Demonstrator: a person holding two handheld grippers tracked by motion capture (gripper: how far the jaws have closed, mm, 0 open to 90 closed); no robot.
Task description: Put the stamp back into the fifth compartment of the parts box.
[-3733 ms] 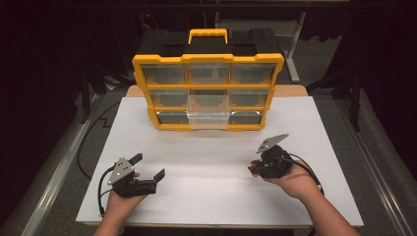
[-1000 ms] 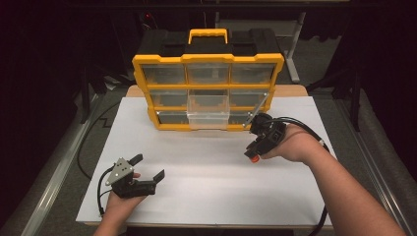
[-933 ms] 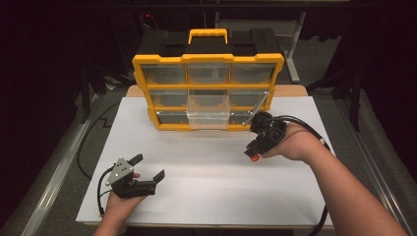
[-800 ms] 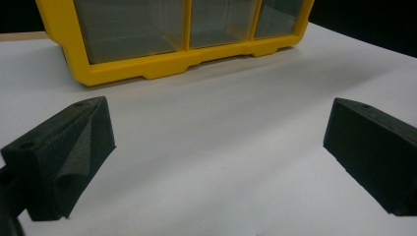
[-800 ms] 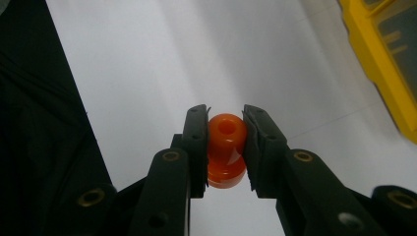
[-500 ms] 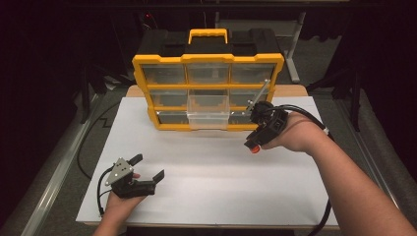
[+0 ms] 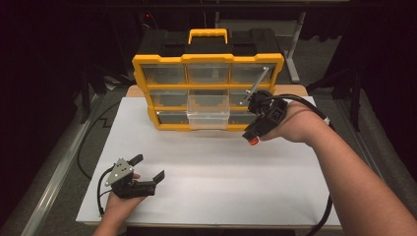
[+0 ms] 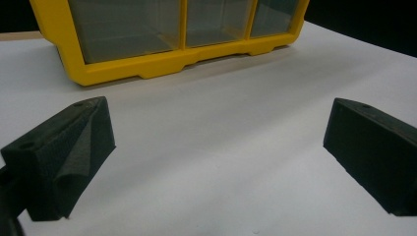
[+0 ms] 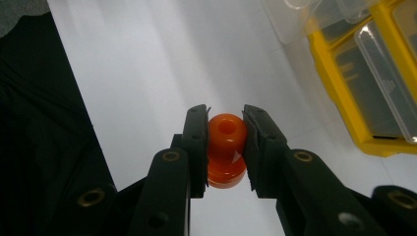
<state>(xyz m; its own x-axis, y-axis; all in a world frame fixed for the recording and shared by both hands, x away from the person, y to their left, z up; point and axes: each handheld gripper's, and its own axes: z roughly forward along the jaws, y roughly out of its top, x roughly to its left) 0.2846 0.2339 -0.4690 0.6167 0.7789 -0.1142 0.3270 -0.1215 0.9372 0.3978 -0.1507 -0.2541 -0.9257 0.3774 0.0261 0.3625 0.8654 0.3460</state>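
A yellow and black organiser (image 7: 206, 58) with clear drawers stands at the back of the white tabletop (image 7: 206, 167). Its lower middle drawer (image 7: 208, 115) is pulled out. My right gripper (image 7: 252, 139) hovers before the organiser's right side, pointing down and shut on a small orange knob-shaped piece (image 7: 253, 141). The right gripper view has that piece (image 9: 226, 147) squeezed between the pads of the gripper (image 9: 225, 129), with the organiser (image 9: 364, 123) at the right. My left gripper (image 7: 147, 167) rests open near the front left, nothing between its fingers (image 8: 64, 157). The organiser's base (image 8: 137, 69) lies ahead of it.
A black cable (image 7: 324, 216) trails from the right gripper along the forearm to the table's front right edge. A metal rail (image 7: 54, 182) runs beside the table's left edge. Dark floor surrounds the table.
My right gripper has risen with the orange piece and drawn closer to the organiser's right side. The left gripper has stayed put.
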